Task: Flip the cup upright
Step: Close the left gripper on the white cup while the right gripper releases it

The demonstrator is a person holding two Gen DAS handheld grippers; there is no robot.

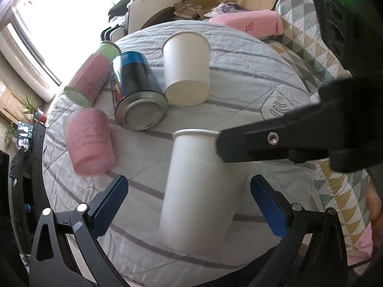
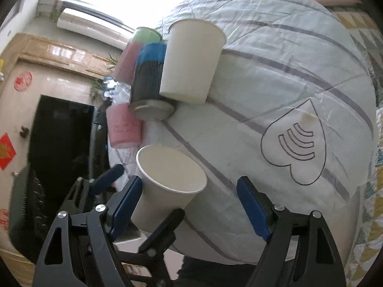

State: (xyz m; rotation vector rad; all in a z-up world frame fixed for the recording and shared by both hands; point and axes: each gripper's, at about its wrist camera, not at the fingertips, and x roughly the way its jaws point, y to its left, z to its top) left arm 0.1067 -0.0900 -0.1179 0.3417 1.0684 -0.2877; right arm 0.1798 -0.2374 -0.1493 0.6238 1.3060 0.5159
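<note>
A white paper cup stands mouth up on the striped cloth, between the open blue pads of my left gripper; the pads do not touch it. The same cup shows in the right wrist view with its open mouth toward the camera. My right gripper is open; its left pad is close against the cup's side. In the left wrist view one black finger of the right gripper reaches the cup's rim from the right.
A second white paper cup stands upside down farther back. Beside it are an upside-down dark can, a pink cup and a pink and green cup. A quilt and a pink pillow lie beyond the round cloth-covered table.
</note>
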